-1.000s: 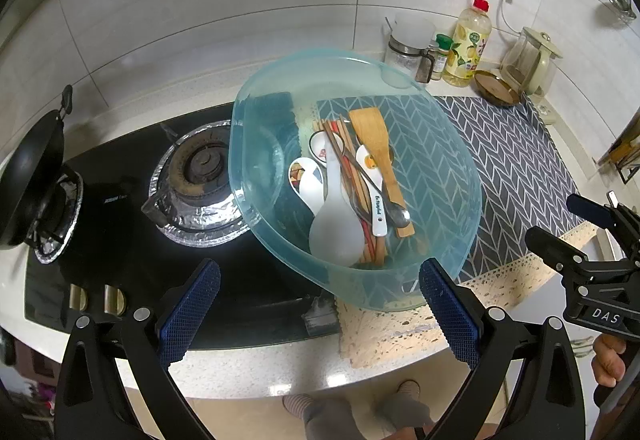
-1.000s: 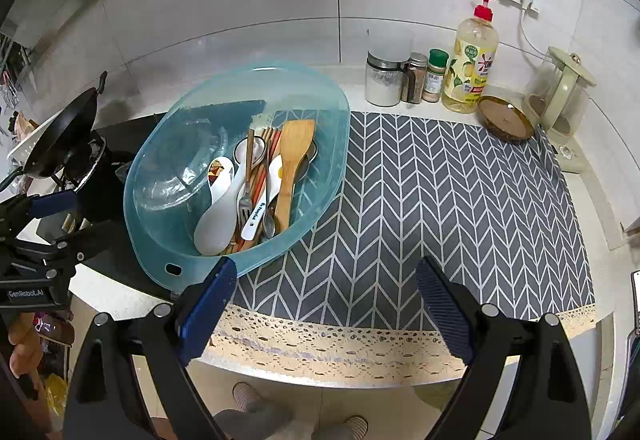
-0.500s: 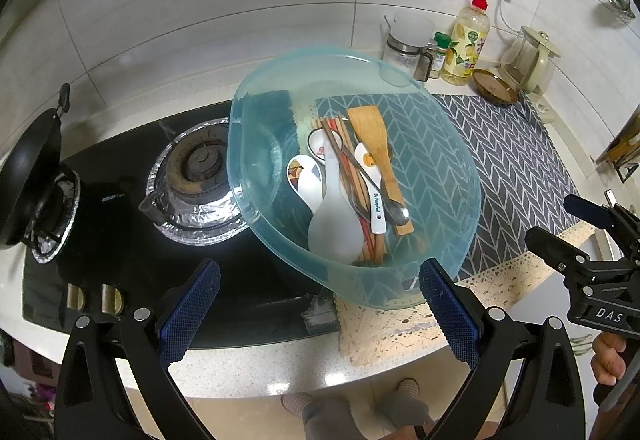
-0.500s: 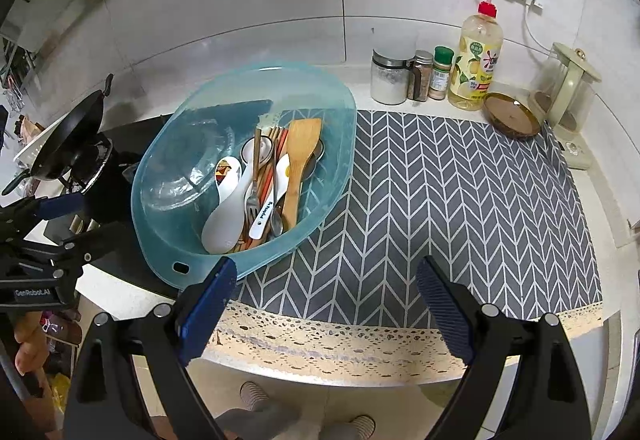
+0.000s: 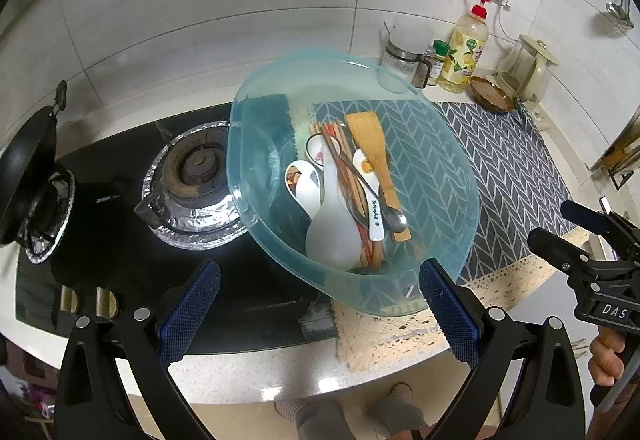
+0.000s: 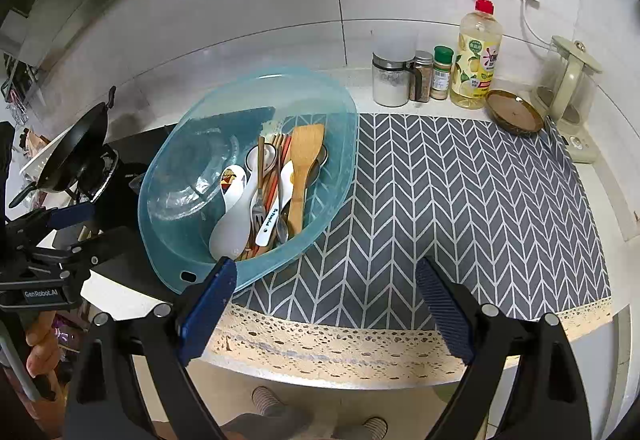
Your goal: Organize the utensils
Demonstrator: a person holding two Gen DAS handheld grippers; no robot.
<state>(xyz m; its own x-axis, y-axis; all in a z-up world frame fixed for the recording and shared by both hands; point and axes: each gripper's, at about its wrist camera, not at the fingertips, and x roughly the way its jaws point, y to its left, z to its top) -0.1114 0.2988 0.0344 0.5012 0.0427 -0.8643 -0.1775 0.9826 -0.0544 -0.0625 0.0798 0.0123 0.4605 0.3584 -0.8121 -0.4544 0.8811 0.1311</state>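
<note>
Utensils (image 6: 272,192) in 1 blue basin (image 6: 340,168) (1 wooden spatula (image 6: 303,168))

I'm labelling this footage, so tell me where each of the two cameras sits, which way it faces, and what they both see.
Left wrist: rides on the left gripper, facing the gas burner and blue basin; its open fingers, the right gripper and a hand show.
Right wrist: rides on the right gripper, facing the chevron mat and backsplash; its open fingers and the left gripper show.
Shared: the basin of utensils, wooden spatula, soap bottle.
</note>
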